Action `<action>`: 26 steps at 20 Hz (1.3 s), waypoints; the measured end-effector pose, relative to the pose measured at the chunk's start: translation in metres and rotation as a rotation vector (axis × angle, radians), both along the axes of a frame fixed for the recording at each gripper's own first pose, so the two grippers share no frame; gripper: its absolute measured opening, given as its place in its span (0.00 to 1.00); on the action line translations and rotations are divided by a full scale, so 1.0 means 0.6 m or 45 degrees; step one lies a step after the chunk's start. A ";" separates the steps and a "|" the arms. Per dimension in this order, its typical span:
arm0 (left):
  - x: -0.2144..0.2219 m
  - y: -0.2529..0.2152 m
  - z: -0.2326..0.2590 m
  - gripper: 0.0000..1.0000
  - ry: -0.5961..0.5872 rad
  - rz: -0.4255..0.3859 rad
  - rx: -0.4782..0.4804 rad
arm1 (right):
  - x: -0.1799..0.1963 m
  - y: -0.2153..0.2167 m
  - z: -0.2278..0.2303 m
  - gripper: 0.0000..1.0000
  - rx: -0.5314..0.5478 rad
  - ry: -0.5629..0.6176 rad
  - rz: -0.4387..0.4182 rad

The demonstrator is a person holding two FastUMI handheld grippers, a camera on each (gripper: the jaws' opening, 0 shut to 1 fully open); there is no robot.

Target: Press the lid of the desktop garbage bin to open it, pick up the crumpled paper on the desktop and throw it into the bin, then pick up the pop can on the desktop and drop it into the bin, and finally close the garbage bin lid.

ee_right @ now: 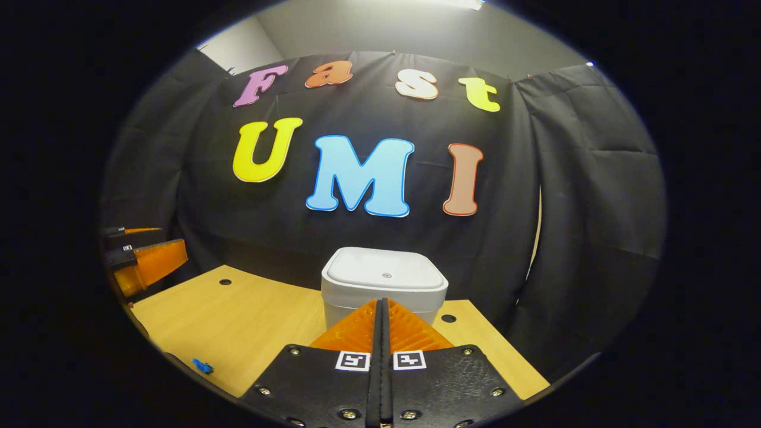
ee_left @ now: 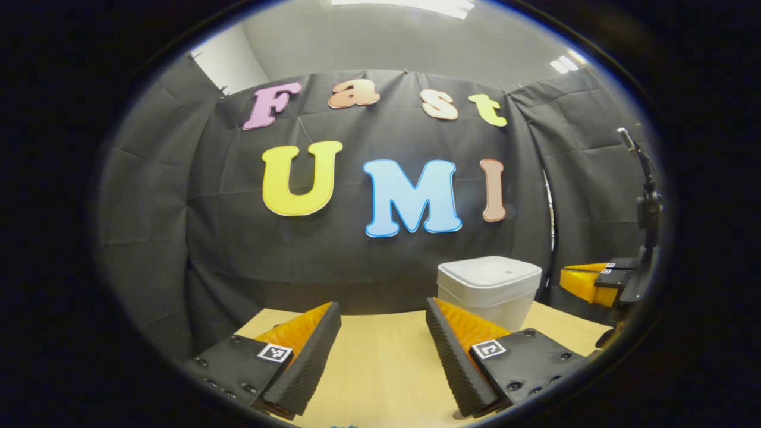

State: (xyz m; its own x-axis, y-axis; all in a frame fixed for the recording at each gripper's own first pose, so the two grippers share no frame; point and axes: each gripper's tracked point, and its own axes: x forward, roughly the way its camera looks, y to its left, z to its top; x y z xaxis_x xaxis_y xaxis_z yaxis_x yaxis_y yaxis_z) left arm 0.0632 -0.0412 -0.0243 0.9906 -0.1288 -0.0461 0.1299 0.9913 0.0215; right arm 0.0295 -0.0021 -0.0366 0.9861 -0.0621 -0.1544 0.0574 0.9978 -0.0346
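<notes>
The bin [ee_right: 384, 285] stands at the back of the tabletop [ee_right: 250, 327] with its lid [ee_right: 385, 273] flat down, so judging from this the opening press is not yet done, and paper, can and closing all remain. The right gripper [ee_right: 381, 324] points at the bin, fingers pressed together on nothing. The left gripper [ee_left: 383, 345] hovers with fingers wide apart, holding nothing

Lidded bin [ee_right: 384, 284] on table [ee_right: 250, 321] before the cloth wall [ee_right: 571, 238], small clip [ee_right: 202, 366] lying near table's front-left edge
</notes>
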 end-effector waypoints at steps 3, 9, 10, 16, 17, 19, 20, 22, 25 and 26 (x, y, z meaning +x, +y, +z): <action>0.001 0.007 0.004 0.94 -0.006 0.025 0.018 | 0.023 0.003 0.008 0.00 -0.059 -0.014 0.018; -0.005 0.020 -0.002 0.94 0.010 0.063 0.010 | 0.085 -0.007 0.023 0.00 0.003 -0.034 0.040; -0.006 0.020 -0.006 0.95 0.014 0.059 0.005 | 0.095 -0.011 0.023 0.00 0.017 -0.031 0.042; 0.001 0.032 -0.001 0.96 0.014 0.104 0.014 | 0.159 -0.027 0.005 0.00 0.056 0.002 0.037; 0.000 0.028 -0.002 0.96 0.014 0.098 0.010 | 0.168 -0.029 0.000 0.00 0.065 0.014 0.037; -0.001 0.029 -0.004 0.94 0.017 0.102 -0.001 | 0.187 -0.032 -0.014 0.00 0.080 0.037 0.038; 0.000 0.031 -0.006 0.94 0.020 0.109 -0.010 | 0.196 -0.030 -0.020 0.00 0.089 0.050 0.042; 0.000 0.035 -0.014 0.96 0.038 0.124 -0.014 | 0.207 -0.031 -0.032 0.00 0.110 0.079 0.043; 0.000 0.042 -0.016 0.93 0.045 0.146 -0.018 | 0.216 -0.031 -0.042 0.00 0.146 0.098 0.048; 0.002 0.045 -0.017 0.96 0.049 0.154 -0.017 | 0.217 -0.031 -0.045 0.00 0.151 0.108 0.052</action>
